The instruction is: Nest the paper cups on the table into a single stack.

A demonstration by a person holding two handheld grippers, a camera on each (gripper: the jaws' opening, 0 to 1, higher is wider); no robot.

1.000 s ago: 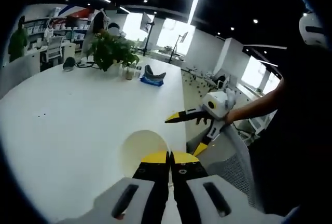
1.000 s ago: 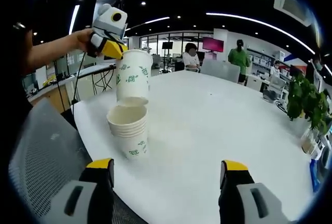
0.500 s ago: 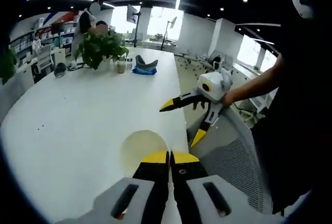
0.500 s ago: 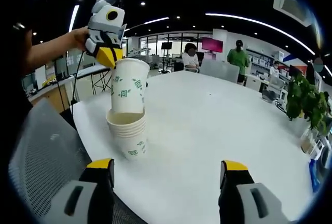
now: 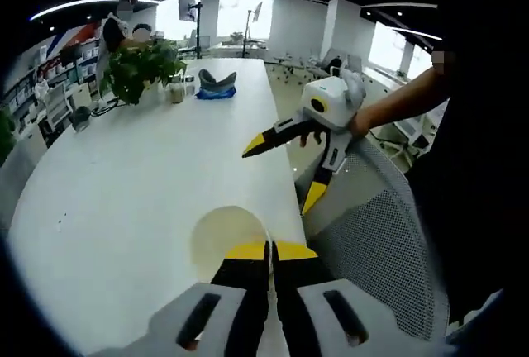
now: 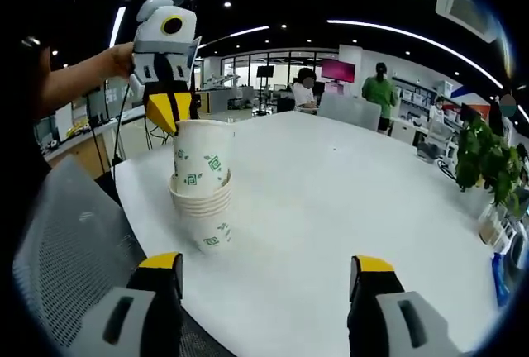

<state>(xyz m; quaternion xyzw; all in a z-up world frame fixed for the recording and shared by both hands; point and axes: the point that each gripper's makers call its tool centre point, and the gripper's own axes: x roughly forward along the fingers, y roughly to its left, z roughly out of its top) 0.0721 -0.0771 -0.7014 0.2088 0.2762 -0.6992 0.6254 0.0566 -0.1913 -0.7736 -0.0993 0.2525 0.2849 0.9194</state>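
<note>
My left gripper [image 6: 172, 111] pinches the top paper cup's [image 6: 201, 162] rim, cup partly sunk into the cup stack [image 6: 207, 213], left of centre on the white table [image 6: 347, 200]. My right gripper [image 6: 263, 270] hangs with jaws spread wide, empty

a white table [image 5: 124, 183] carries a potted plant [image 5: 136, 68] at its far end, with a blue-and-dark bundle [image 5: 215, 86] just beside the plant. a grey mesh chair [image 5: 380, 249] stands at the table's near edge.
</note>
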